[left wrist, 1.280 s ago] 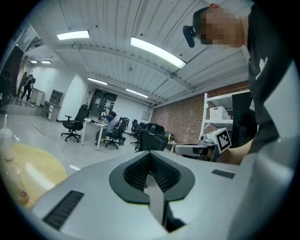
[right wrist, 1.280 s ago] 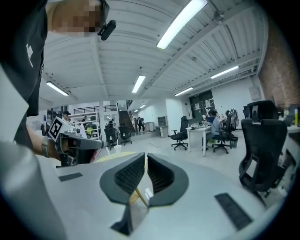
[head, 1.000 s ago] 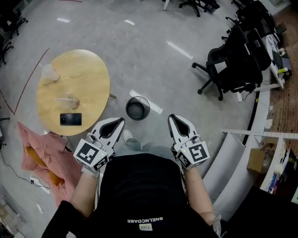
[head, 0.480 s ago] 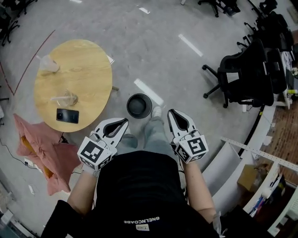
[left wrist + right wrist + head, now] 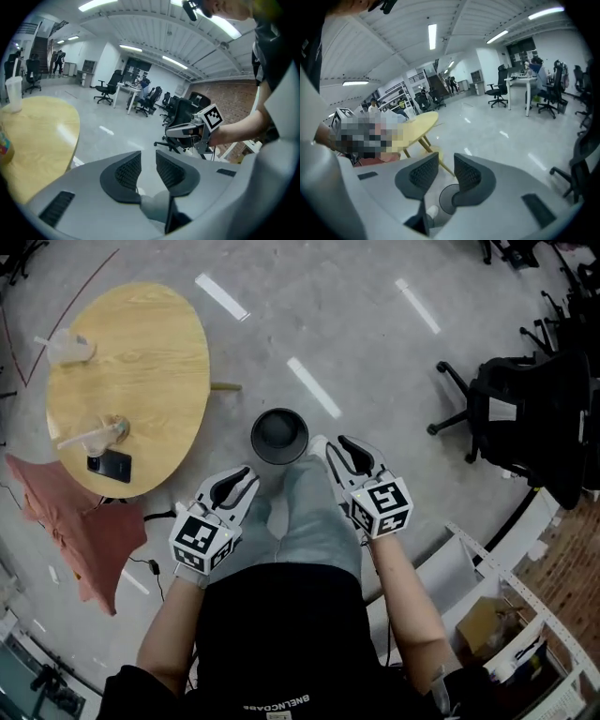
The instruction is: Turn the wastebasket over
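Note:
The wastebasket (image 5: 279, 435) is a dark round bin standing upright on the grey floor, mouth up, just ahead of the person's legs. My left gripper (image 5: 242, 478) hangs short of it on the near left. My right gripper (image 5: 337, 446) is close beside its right rim, not touching. Both pairs of jaws are opening, with a narrow gap and nothing between them. In the right gripper view the wastebasket (image 5: 444, 200) shows below my right gripper (image 5: 443, 174), partly hidden by the right jaw. My left gripper (image 5: 148, 169) looks out over bare floor toward the right gripper (image 5: 194, 131).
A round wooden table (image 5: 159, 362) stands to the left with two plastic cups (image 5: 67, 349) and a phone (image 5: 110, 465) on it. A pink cloth (image 5: 80, 521) lies on the floor beside it. A black office chair (image 5: 539, 409) and a white shelf (image 5: 450, 568) are on the right.
Both grippers have sunk and moved forward toward the wastebasket, and their jaws have parted slightly. The view has shifted forward, so the basket now sits just ahead of the legs.

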`<action>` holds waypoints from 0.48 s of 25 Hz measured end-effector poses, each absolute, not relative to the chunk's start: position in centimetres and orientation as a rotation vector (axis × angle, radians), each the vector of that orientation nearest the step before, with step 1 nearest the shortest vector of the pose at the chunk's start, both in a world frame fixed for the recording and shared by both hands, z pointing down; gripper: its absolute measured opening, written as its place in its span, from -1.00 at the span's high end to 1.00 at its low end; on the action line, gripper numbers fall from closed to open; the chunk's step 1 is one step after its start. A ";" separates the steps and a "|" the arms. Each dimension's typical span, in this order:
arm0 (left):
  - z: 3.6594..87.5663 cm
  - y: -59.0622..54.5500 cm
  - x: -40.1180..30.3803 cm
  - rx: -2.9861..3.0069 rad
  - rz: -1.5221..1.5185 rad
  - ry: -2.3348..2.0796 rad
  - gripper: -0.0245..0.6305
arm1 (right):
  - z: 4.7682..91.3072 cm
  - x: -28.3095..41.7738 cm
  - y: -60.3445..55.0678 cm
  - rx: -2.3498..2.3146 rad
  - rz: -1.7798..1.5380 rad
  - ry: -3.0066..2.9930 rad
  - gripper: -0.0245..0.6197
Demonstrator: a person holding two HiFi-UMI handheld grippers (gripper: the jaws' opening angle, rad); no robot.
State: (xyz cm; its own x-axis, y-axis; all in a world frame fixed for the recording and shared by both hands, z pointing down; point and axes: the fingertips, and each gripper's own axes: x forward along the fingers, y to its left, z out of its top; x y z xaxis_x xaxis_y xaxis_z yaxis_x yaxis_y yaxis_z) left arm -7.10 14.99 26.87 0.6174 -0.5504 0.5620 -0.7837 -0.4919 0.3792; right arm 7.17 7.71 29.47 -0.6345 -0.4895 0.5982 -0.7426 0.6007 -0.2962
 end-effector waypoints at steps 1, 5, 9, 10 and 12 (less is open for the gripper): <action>28.8 15.1 -7.1 2.180 0.513 -1.048 0.58 | 31.4 7.3 7.3 0.954 0.765 -2.344 0.61; 36.9 14.8 -8.1 2.031 0.574 -1.064 0.45 | 39.6 8.1 5.8 0.896 0.916 -2.231 0.57; 45.5 13.5 -10.3 1.854 0.547 -1.103 0.34 | 49.1 8.3 4.7 0.784 0.983 -2.131 0.51; 47.5 13.5 -10.7 1.802 0.529 -1.117 0.33 | 51.5 8.3 4.8 0.761 0.993 -2.104 0.50; 51.3 14.0 -11.6 1.694 0.475 -1.150 0.31 | 56.0 8.5 5.5 0.720 1.014 -2.043 0.49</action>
State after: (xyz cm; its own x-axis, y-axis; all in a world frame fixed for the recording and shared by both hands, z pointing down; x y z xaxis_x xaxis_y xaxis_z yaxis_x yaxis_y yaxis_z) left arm -11.61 13.96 51.31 0.4724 -0.4693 0.7460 -0.8590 -0.0558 0.5089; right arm 8.46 5.51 55.96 -0.5752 -0.1567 0.8029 -0.7342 0.5317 -0.4222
